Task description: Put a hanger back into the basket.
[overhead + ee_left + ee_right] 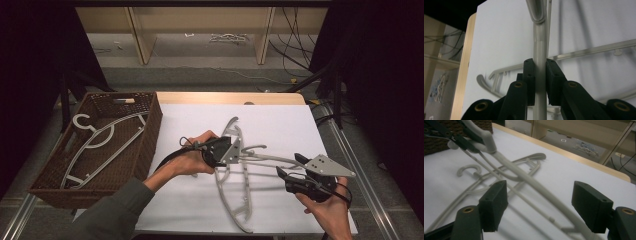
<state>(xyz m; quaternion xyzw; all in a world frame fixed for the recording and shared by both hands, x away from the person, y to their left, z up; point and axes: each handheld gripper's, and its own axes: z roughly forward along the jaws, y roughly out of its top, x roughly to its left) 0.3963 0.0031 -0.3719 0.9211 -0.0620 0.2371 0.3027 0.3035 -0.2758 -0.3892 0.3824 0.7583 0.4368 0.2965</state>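
A grey plastic hanger (265, 158) is lifted over the white table top, and my left gripper (227, 152) is shut on it near its neck. In the left gripper view the pads (530, 75) clamp the hanger's bar (540, 45) from both sides. My right gripper (290, 166) is open at the hanger's right end. In the right gripper view that arm (541, 190) passes between the spread jaws without touching them. A second grey hanger (220, 187) lies flat on the table beneath, its hook (469, 169) to the left in that view.
A brown wicker basket (150, 135) stands at the table's left and holds one more grey hanger (100, 142). The table's wooden far edge (225, 97) runs behind the white sheet. Cables lie on the floor beyond.
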